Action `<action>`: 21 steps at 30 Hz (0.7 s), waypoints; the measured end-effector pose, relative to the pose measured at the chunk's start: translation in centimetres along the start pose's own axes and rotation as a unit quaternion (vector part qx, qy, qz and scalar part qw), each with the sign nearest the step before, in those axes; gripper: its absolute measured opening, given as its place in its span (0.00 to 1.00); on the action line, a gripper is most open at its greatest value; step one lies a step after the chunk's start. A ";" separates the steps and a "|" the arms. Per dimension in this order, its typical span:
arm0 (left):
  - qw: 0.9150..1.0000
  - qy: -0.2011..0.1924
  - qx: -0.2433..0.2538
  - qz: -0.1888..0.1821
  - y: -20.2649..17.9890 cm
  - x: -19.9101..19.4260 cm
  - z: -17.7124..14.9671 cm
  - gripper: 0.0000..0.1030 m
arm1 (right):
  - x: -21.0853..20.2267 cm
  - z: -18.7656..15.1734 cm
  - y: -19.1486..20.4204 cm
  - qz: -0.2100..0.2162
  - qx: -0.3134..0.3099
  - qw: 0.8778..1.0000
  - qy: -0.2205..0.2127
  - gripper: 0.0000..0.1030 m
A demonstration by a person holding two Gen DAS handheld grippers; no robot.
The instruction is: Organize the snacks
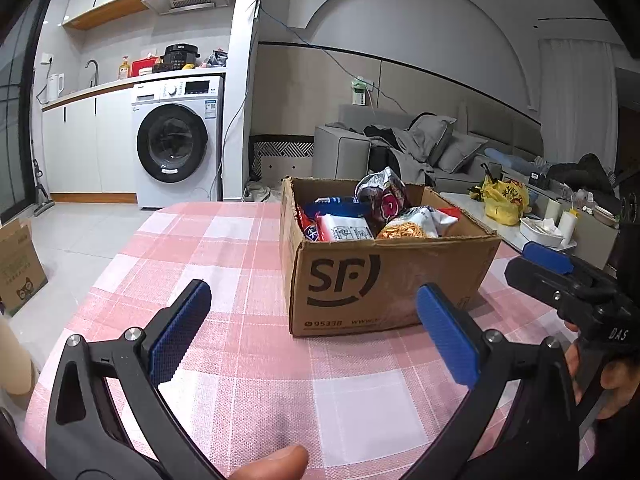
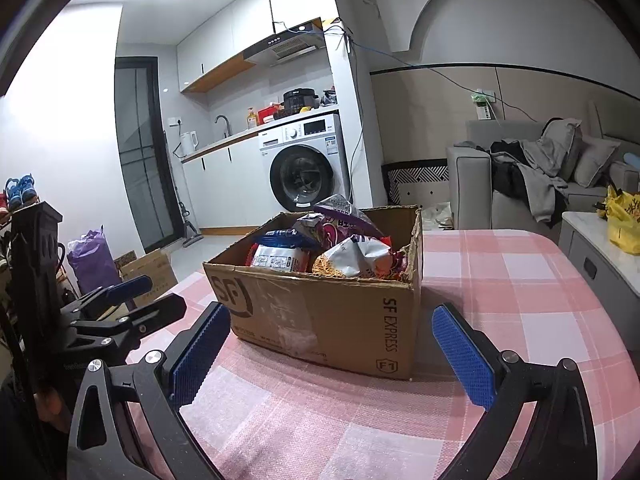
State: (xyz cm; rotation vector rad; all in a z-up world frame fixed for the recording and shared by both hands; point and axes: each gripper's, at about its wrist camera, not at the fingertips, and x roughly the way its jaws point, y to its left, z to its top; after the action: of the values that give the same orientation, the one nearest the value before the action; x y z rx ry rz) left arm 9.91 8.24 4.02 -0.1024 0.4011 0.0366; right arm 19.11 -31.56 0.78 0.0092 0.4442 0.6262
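A brown SF cardboard box stands open on the pink checked tablecloth. It holds several snack bags: a purple and silver bag, a white bag, a blue bag and a noodle snack bag. The box also shows in the right wrist view with the same bags. My left gripper is open and empty, in front of the box. My right gripper is open and empty, close to the box's near corner; it also shows in the left wrist view.
A washing machine and kitchen counter stand behind the table. A grey sofa with clothes is at the back right. A low table with a yellow bag stands to the right. Cardboard boxes sit on the floor at left.
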 end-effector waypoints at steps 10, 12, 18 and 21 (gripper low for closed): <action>1.000 -0.007 0.001 0.001 -0.1 0.0 -0.4 1.00 | -0.4 0.0 -0.6 -0.010 0.015 1.000 -0.008 1.00; 1.000 -0.007 0.001 0.001 0.0 0.1 -0.4 1.00 | -0.4 0.0 -0.6 -0.011 0.015 1.000 -0.008 1.00; 1.000 -0.007 0.000 0.001 -0.1 0.1 -0.5 1.00 | -0.5 -0.1 -0.5 -0.010 0.011 1.000 -0.010 1.00; 1.000 -0.008 0.000 0.001 0.0 0.0 -0.5 1.00 | -0.5 -0.1 -0.5 -0.010 0.011 1.000 -0.010 1.00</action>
State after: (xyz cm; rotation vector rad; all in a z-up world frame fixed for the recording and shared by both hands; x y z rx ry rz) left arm 9.74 8.15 3.55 -0.1014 0.3860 0.0391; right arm 19.02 -32.20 0.84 0.0320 0.4307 0.6010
